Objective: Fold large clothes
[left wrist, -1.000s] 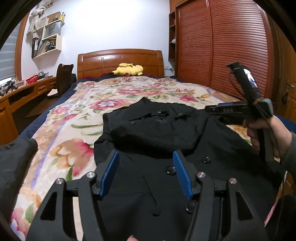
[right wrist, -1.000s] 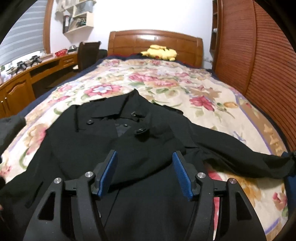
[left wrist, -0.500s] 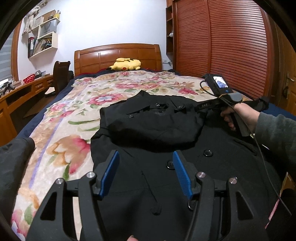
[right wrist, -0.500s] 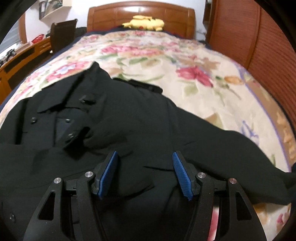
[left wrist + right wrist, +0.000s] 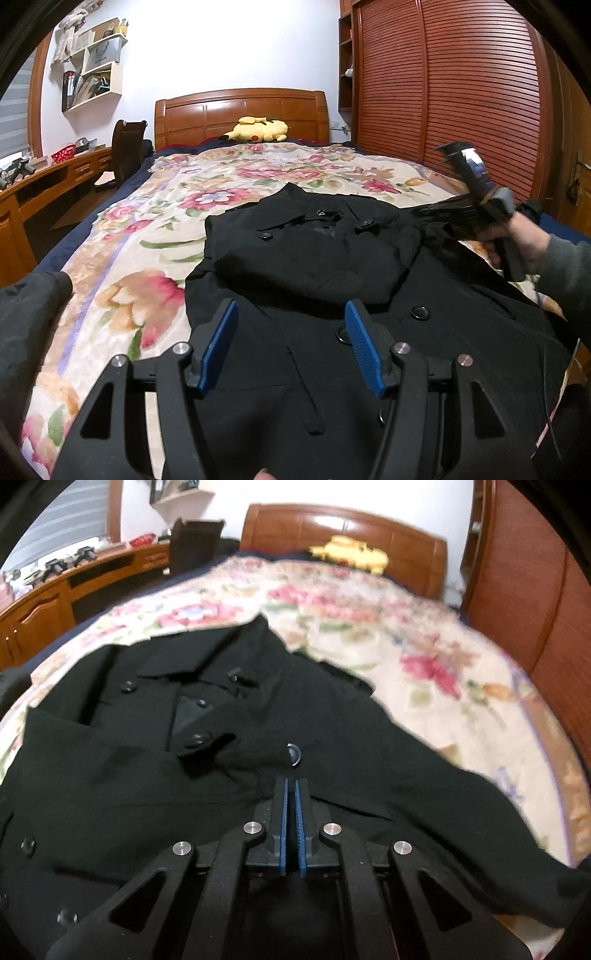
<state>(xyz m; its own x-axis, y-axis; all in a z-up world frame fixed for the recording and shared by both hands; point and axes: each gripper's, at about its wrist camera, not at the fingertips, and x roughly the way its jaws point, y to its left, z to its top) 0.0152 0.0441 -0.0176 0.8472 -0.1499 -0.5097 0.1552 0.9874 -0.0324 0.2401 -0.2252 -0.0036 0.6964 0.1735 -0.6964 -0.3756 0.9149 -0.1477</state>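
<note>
- My right gripper, gaping a second ago, has clamped on the black coat's shoulder cloth; that side's fold can start.
- My left gripper hovers released above the coat, spread on the bed.

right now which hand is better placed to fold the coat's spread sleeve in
The right. Its claw is shut, low over the black coat near the shoulder of the sleeve that lies spread across the bedspread. The left claw hangs open over the coat's front, away from that sleeve.
</note>
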